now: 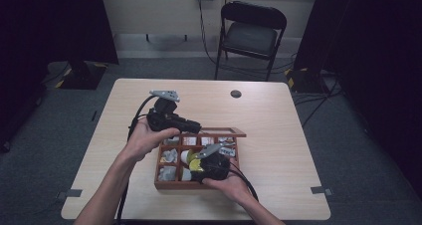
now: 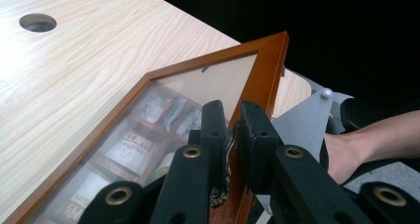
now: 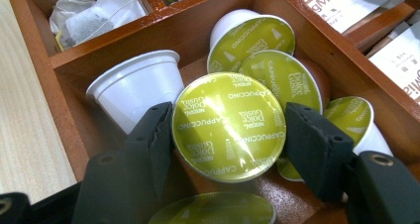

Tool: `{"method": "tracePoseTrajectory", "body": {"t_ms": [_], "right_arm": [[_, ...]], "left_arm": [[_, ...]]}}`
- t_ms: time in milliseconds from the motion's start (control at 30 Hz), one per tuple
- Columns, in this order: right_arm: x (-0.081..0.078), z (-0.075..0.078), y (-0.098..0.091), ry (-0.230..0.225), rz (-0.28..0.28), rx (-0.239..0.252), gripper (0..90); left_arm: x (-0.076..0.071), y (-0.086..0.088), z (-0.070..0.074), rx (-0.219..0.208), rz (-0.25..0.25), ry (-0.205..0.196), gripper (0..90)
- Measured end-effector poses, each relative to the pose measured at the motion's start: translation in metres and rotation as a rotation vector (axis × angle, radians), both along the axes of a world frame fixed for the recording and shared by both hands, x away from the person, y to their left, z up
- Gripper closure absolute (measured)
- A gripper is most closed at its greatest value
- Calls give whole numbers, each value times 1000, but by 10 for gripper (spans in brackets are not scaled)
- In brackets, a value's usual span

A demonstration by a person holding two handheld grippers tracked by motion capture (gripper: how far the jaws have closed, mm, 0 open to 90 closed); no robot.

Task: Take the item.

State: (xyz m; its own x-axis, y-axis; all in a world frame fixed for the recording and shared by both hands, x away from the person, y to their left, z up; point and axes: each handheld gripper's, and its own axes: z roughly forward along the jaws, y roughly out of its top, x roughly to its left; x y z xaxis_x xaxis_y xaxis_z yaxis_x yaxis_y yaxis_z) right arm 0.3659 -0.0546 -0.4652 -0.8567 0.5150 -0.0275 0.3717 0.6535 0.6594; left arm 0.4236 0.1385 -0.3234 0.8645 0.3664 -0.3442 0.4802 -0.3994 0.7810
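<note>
Right tongs (image 3: pixel 229 130) have clamped onto a capsule (image 3: pixel 229 126) by its round yellow-green foil top, inside a compartment of the wooden box (image 1: pixel 171 184), while the left tongs (image 2: pixel 233 135) are clenched on the edge of the glazed lid (image 2: pixel 262 75), holding it up. This looks like the pick step (grip apparently made); next should be a straight lift clear of the white plastic cups (image 3: pixel 138 85) crowding the tongs, on a rigid but slippery rim.

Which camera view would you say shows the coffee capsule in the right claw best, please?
The right gripper view: the capsule sits large between the right claw, its yellow-green "Cappuccino" lid readable. The high view gives a small yellow spot; the left gripper view does not let me make it out.
</note>
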Motion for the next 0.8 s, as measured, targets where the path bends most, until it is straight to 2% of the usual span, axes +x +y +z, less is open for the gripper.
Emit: {"method": "tracePoseTrajectory", "body": {"t_ms": [433,633,800], "right_arm": [[-2,3,-6,-21,-11,53,370],[-4,5,-9,-17,-24,80,370],[-8,7,-10,-22,-11,104,370]], "left_arm": [[1,1,0,-5,2,4,818],[1,2,-1,-13,6,12,817],[1,2,-1,-12,5,12,817]]}}
